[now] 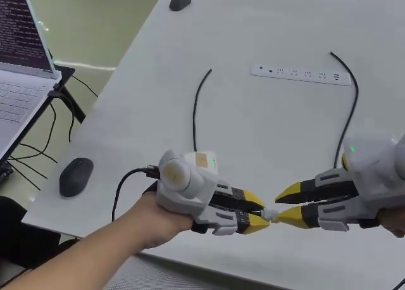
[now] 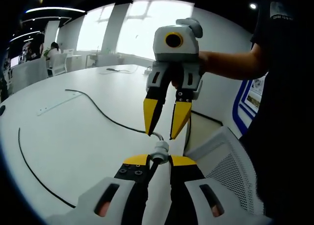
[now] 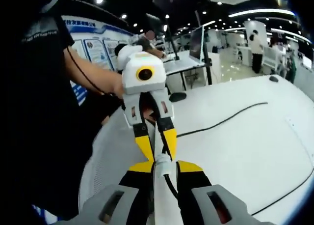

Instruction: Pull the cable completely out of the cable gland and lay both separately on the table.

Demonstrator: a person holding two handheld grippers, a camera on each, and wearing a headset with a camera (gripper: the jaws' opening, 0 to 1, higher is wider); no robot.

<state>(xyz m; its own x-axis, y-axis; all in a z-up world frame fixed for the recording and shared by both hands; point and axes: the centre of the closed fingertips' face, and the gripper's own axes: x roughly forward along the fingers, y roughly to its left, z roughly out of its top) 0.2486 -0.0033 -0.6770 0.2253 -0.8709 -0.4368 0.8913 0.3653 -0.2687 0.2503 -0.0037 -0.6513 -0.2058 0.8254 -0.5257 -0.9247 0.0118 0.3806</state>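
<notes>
A small grey-white cable gland (image 1: 269, 214) hangs above the table's near edge, with my left gripper (image 1: 261, 216) shut on it. In the left gripper view the gland (image 2: 159, 150) sits between my yellow jaw tips. My right gripper (image 1: 280, 205) faces it from the right, jaws open around the gland's far end, where the black cable (image 2: 105, 117) comes out. That cable (image 1: 349, 106) curves over the table beside the power strip. In the right gripper view the cable (image 3: 170, 183) runs between my own open jaws.
A second loose black cable (image 1: 195, 109) lies mid-table. A white power strip (image 1: 299, 74) lies at the back right. One mouse (image 1: 76, 176) sits at the left edge and a dark one (image 1: 180, 2) far back. A laptop (image 1: 19, 68) stands left of the table.
</notes>
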